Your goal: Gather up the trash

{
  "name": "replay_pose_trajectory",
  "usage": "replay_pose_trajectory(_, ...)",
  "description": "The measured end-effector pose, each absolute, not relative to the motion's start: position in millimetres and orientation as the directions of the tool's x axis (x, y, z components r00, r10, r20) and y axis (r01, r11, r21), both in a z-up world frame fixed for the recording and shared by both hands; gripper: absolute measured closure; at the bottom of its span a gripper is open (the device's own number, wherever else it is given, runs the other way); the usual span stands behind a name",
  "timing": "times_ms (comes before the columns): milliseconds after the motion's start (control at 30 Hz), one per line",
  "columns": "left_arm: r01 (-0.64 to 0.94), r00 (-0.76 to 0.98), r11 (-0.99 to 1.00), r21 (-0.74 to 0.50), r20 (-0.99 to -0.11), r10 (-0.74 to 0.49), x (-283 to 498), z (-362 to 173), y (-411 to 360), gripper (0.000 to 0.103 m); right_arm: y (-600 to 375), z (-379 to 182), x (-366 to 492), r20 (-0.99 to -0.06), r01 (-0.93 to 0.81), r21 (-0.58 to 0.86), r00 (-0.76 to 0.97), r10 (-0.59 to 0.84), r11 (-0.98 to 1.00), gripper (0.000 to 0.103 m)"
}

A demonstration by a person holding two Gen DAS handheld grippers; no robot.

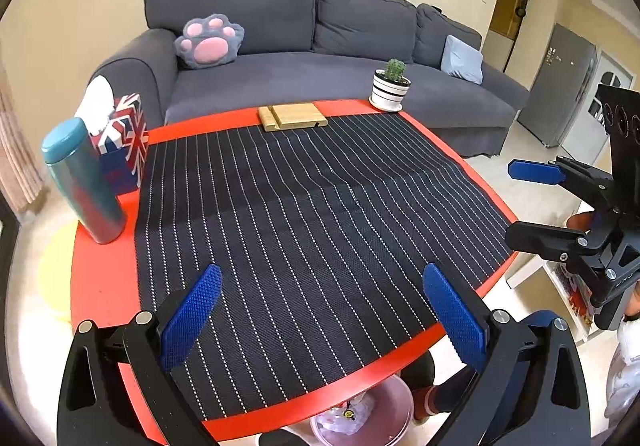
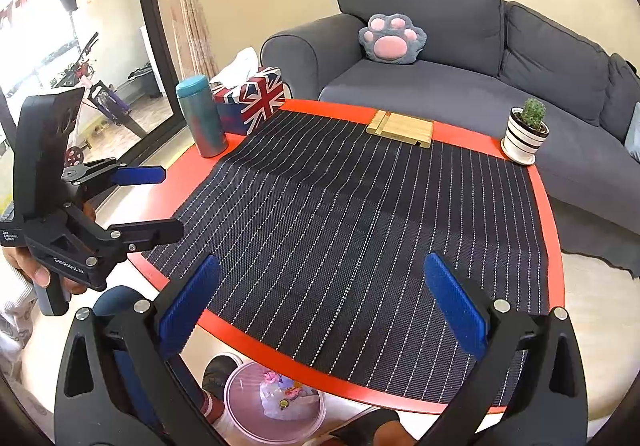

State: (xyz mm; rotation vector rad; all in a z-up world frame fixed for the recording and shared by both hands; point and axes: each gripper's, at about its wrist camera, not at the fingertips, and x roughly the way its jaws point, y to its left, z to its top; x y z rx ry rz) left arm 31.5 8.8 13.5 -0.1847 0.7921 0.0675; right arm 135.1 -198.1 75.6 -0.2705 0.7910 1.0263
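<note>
A pale pink bin [image 2: 240, 412] stands on the floor under the near edge of the red table [image 2: 460, 132]; it holds crumpled wrappers [image 2: 284, 394]. The bin also shows in the left wrist view [image 1: 394, 412]. My left gripper [image 1: 320, 320] is open and empty above the near part of the striped mat [image 1: 312, 214]. My right gripper [image 2: 322, 304] is open and empty above the mat's near edge [image 2: 340, 214]. Each gripper shows at the side of the other's view: the right one [image 1: 524, 202], the left one [image 2: 164, 200]. I see no loose trash on the table.
On the table stand a teal tumbler [image 1: 82, 182], a Union Jack tissue box [image 1: 124, 142], a wooden stand [image 1: 292, 116] and a potted cactus [image 1: 390, 86]. A grey sofa [image 1: 320, 66] with a paw cushion [image 1: 210, 42] lies behind. The person's feet [image 2: 218, 386] are beside the bin.
</note>
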Motion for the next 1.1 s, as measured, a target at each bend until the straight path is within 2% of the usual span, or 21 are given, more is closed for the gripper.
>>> replay_pose_trajectory(1100, -0.11, 0.691, 0.983, -0.148, -0.722, -0.031, 33.4, 9.8, 2.0, 0.006, -200.3, 73.2, 135.2, -0.706, -0.842, 0.152, 0.275, 0.653, 0.518, 0.003)
